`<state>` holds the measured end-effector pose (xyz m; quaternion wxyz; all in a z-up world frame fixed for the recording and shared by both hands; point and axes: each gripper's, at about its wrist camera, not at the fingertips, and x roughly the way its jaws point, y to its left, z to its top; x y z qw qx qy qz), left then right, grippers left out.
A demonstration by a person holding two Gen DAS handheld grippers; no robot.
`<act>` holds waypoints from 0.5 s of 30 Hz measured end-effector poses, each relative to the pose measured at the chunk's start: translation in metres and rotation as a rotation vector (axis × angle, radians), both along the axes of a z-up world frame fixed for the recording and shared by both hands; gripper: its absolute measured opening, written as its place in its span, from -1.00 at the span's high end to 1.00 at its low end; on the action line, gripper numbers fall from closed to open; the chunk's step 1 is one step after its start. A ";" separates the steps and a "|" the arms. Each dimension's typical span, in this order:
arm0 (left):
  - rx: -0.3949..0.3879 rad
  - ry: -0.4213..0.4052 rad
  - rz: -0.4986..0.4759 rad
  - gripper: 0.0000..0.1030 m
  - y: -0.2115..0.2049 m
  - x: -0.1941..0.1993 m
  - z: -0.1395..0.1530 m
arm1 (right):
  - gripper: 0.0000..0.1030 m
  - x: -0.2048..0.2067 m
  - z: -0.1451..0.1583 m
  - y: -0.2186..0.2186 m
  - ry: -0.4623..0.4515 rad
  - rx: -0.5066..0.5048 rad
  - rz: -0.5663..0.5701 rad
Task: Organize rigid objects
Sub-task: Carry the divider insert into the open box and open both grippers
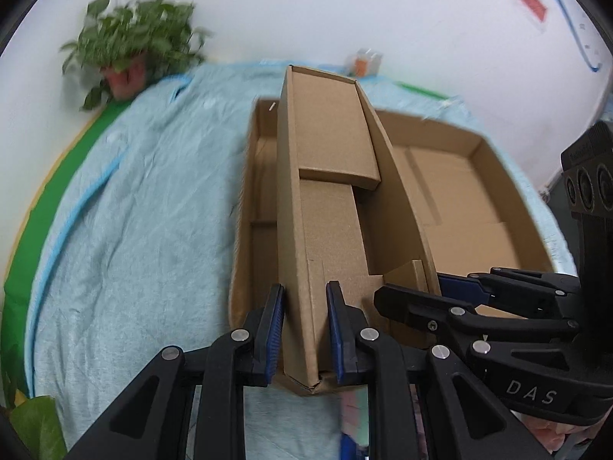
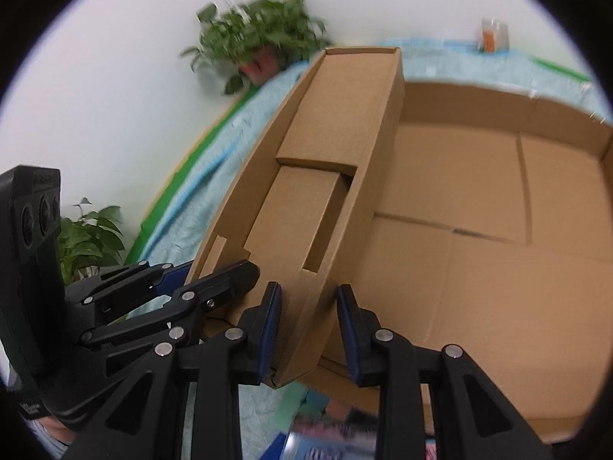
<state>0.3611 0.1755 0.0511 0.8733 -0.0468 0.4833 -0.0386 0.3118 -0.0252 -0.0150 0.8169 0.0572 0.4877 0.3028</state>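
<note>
A long narrow cardboard tray (image 1: 325,199) is held tilted above a wide shallow cardboard box (image 1: 459,191). My left gripper (image 1: 304,329) straddles the tray's left wall at its near end, its pads close against it. My right gripper (image 2: 310,329) straddles the tray's (image 2: 318,191) right wall at the near end; its left pad touches the wall and its right pad stands a little off. The right gripper also shows in the left wrist view (image 1: 433,291), and the left gripper in the right wrist view (image 2: 214,272). The wide box (image 2: 479,230) looks empty inside.
The box lies on a light blue cloth (image 1: 134,230) over a green-edged table. A potted plant (image 1: 134,46) stands at the back left, another plant (image 2: 88,237) at the near left. A small clear container (image 1: 362,62) is at the back. Colourful items (image 2: 325,437) lie below the grippers.
</note>
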 end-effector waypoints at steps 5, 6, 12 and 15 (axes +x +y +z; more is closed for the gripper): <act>0.002 0.063 0.053 0.64 0.024 0.022 -0.035 | 0.47 0.019 -0.032 0.019 0.112 0.005 0.021; 0.005 0.065 0.059 0.64 0.025 0.019 -0.039 | 0.47 0.021 -0.037 0.021 0.133 0.015 0.022; 0.008 0.057 0.041 0.64 0.027 0.002 -0.043 | 0.30 0.033 -0.055 0.015 0.212 0.088 0.012; 0.010 0.028 0.040 0.63 0.022 -0.025 -0.031 | -0.02 0.032 -0.058 0.015 0.217 0.137 0.018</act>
